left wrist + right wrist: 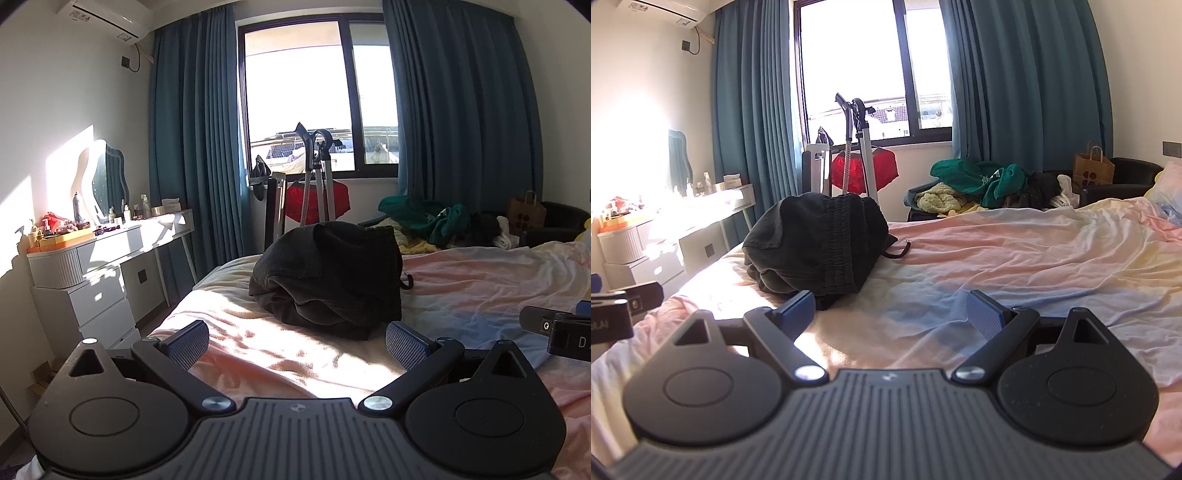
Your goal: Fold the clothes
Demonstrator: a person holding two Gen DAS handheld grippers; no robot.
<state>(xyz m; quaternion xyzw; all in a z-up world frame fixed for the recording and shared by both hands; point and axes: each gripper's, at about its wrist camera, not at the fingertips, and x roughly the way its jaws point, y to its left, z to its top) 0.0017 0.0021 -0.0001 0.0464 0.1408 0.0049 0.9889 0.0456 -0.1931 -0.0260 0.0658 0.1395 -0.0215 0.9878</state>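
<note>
A bundle of black trousers [328,280] lies folded on the pale pink bedsheet [480,288], its elastic waistband [842,243] facing the right wrist view. My left gripper [297,341] hovers low over the sheet just in front of the bundle, open, nothing between its blue pads [188,343]. My right gripper [890,312] is open too, to the right of the bundle, its left finger close to the bundle's near edge. Each gripper shows at the edge of the other's view: the right gripper [557,328] and the left gripper [620,306].
A heap of green, yellow and dark clothes [982,184] lies beyond the bed [1034,251] by a black armchair [1123,181] with a paper bag [1093,166]. A white dressing table [103,254] stands left of the bed. A garment steamer [317,177] with a red item stands by the window.
</note>
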